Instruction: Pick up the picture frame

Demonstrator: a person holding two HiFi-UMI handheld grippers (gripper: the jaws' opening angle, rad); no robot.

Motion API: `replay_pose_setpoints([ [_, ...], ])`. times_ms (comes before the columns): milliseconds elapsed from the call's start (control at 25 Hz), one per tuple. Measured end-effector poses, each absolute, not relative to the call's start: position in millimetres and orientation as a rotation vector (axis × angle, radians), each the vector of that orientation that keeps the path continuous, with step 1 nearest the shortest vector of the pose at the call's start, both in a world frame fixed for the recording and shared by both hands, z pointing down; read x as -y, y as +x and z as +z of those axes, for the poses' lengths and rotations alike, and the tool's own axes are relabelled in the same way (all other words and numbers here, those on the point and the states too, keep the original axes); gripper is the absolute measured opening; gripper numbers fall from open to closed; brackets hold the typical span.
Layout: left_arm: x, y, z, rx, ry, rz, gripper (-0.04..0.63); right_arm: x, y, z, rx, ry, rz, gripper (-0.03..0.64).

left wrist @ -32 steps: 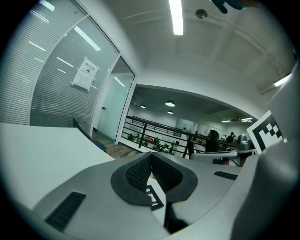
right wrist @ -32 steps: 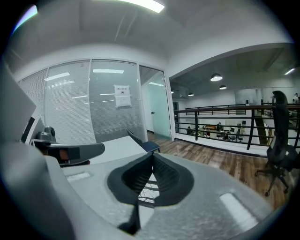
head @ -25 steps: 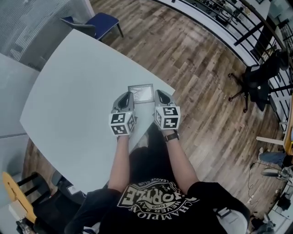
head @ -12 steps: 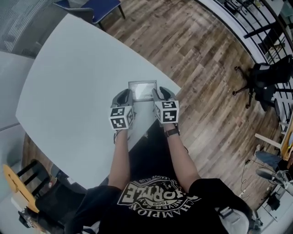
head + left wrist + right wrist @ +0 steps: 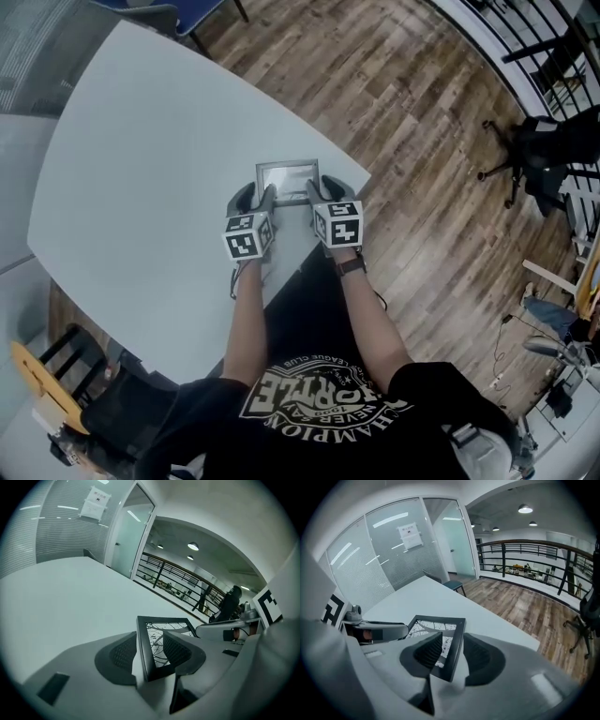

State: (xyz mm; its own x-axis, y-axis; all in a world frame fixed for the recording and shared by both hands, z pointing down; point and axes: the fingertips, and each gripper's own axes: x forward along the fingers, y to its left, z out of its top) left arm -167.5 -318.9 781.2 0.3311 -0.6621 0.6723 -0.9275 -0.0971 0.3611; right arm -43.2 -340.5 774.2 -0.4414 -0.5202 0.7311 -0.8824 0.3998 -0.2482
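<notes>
Left gripper point(image 5: 257, 195) and right gripper point(image 5: 322, 189) are opening astride the picture frame point(image 5: 288, 175).

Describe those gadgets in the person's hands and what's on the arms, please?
The left gripper and right gripper are light grey shells, each with two dark textured pads and a white cube printed with black square markers. Both jaws are opening, the picture frame edge between them. The arms are bare below a black T-shirt's short sleeves; a dark watch circles the right wrist.
</notes>
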Motion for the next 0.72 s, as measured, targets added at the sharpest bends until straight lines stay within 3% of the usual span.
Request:
replay_pose_setpoints([
  [240, 316.0, -165.7, 792.9, 1.409, 1.803, 0.453, 0.155, 337.6, -41.3, 786.6, 2.077, 1.194, 0.917, 0.131],
  [720, 312.7, -169.7, 793.5, 1.448, 1.762, 0.551, 0.084, 331.3, -40.3, 787.6, 2.059, 1.183, 0.941, 0.075],
])
